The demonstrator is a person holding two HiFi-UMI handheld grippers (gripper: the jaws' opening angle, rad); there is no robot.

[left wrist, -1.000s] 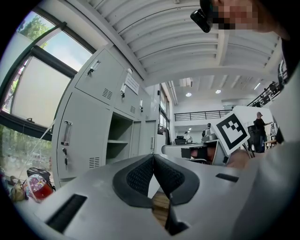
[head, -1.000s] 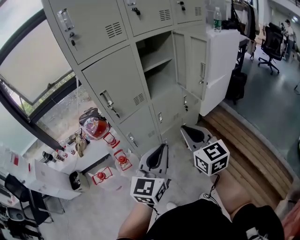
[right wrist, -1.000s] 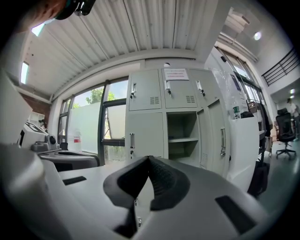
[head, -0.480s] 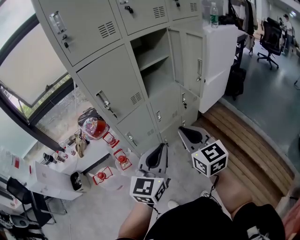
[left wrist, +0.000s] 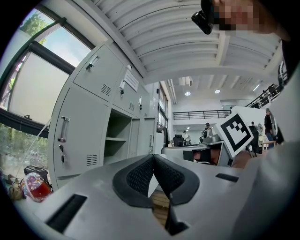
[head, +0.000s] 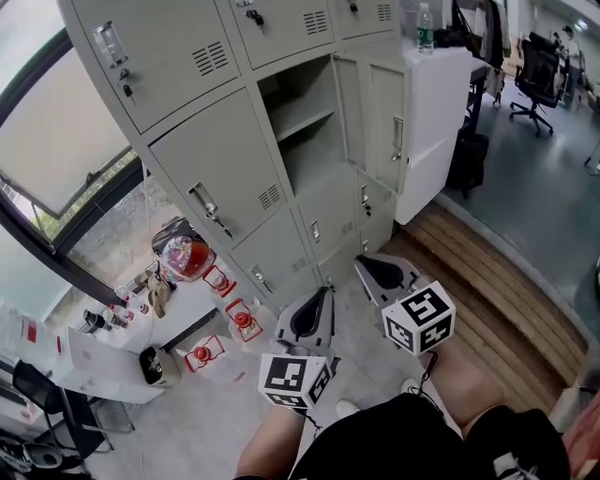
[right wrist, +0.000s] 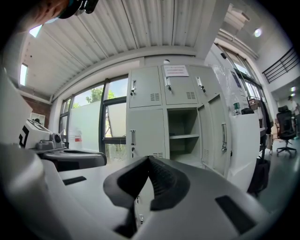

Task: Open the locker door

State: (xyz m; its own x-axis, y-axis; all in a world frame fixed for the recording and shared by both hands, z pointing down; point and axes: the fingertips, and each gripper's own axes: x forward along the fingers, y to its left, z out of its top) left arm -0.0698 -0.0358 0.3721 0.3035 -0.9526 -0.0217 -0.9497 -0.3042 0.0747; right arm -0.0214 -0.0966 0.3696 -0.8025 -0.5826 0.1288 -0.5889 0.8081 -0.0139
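Hardly anything is moving: left tongs and right tongs are staying put, both pressing shut on nothing. Ahead of them, well apart, one locker door is already standing open. Reaching for another handle with the jaws shut is probably risking a slip.

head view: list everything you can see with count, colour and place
lockers: one bank, grey, top centre
compartment: one open, middle column, its door swung right
cabinet: one, white, right of lockers
bottle: one, clear, green label, on cabinet
bag: one, black, beside cabinet
chair: one, black, top right
window: one, dark frame, left
table: one, white, lower left
red items: three, small, floor by table
left gripper, right gripper: two, grey, shut, empty, bottom centre, apart from lockers
trousers: black, bottom edge
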